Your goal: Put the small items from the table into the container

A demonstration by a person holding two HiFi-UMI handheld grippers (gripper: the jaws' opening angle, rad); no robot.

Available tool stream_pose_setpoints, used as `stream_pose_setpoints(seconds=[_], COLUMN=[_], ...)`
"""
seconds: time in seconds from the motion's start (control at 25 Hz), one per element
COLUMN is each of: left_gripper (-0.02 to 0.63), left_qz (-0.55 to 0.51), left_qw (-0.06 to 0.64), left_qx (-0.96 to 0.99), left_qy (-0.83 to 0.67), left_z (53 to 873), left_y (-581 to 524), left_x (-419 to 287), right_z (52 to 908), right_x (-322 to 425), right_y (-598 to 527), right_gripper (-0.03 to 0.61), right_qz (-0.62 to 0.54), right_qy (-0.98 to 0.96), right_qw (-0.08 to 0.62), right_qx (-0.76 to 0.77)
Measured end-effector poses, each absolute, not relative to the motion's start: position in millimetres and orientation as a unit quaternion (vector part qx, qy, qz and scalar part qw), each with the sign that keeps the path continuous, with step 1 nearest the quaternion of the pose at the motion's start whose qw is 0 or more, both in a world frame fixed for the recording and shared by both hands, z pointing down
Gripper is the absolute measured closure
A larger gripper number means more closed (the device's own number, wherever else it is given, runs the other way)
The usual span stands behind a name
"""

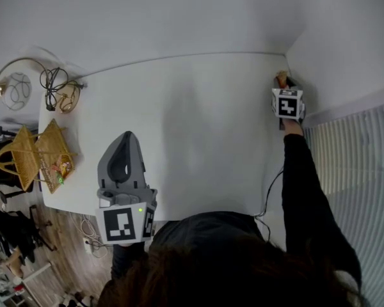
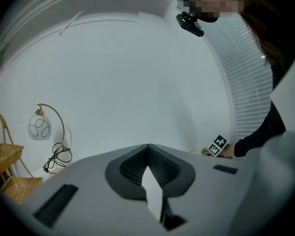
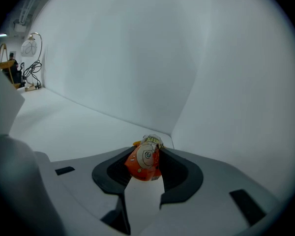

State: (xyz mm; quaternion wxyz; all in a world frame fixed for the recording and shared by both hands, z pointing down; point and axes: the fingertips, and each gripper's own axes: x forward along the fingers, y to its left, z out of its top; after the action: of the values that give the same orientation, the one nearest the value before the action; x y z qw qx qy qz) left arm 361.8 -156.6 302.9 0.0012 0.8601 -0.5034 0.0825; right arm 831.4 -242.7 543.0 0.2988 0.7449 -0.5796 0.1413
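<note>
A small orange printed packet (image 3: 143, 163) sits between the dark pads of my right gripper (image 3: 148, 150), which is shut on it. In the head view that gripper (image 1: 283, 85) is at the far right corner of the white table (image 1: 198, 120), against the wall, with the packet (image 1: 281, 78) showing orange at its tip. My left gripper (image 1: 127, 136) hovers near the table's front left, pointing across the tabletop, its jaws shut and empty (image 2: 148, 147). A woven basket (image 1: 51, 147) stands off the table's left edge with small colourful items inside.
A brass arc lamp with a glass globe (image 1: 16, 89) and a coiled black cable (image 1: 54, 85) stand at the far left corner. White walls bound the table at the back and right. Slatted blinds (image 1: 358, 165) lie to the right. A thin cable (image 1: 272, 190) hangs at the table's front right edge.
</note>
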Motion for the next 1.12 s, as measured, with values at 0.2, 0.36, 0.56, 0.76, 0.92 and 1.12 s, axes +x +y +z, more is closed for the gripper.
stream_pose_setpoints(seconds=[0.2, 0.36, 0.56, 0.76, 0.92, 1.12], left_gripper=[0.611, 0.611, 0.612, 0.612, 0.611, 0.612], left_qz=[0.073, 0.066, 0.055, 0.04, 0.035, 0.04], left_qw=[0.004, 0.005, 0.005, 0.004, 0.004, 0.005], left_qx=[0.854, 0.845, 0.833, 0.811, 0.795, 0.789], left_qy=[-0.516, -0.531, -0.55, -0.584, -0.605, -0.613], left_z=[301.3, 298.8, 295.9, 287.0, 284.4, 287.4], left_y=[-148.6, -140.4, -128.7, -120.4, -111.9, -98.8], left_x=[350.0, 338.4, 324.1, 303.8, 289.0, 267.9], right_z=[504.3, 471.3, 433.5, 402.2, 379.9, 351.5], right_x=[794.0, 748.6, 688.0, 627.8, 580.7, 527.8], right_y=[-241.0, -234.9, -230.0, -229.6, -225.7, -210.8], right_gripper=[0.434, 0.44, 0.445, 0.446, 0.448, 0.449], right_qz=[0.107, 0.075, 0.043, 0.021, 0.004, -0.022], right_qy=[-0.614, -0.659, -0.711, -0.754, -0.786, -0.817], right_qw=[0.275, 0.249, 0.225, 0.203, 0.176, 0.148], right_qx=[0.732, 0.706, 0.664, 0.625, 0.593, 0.557])
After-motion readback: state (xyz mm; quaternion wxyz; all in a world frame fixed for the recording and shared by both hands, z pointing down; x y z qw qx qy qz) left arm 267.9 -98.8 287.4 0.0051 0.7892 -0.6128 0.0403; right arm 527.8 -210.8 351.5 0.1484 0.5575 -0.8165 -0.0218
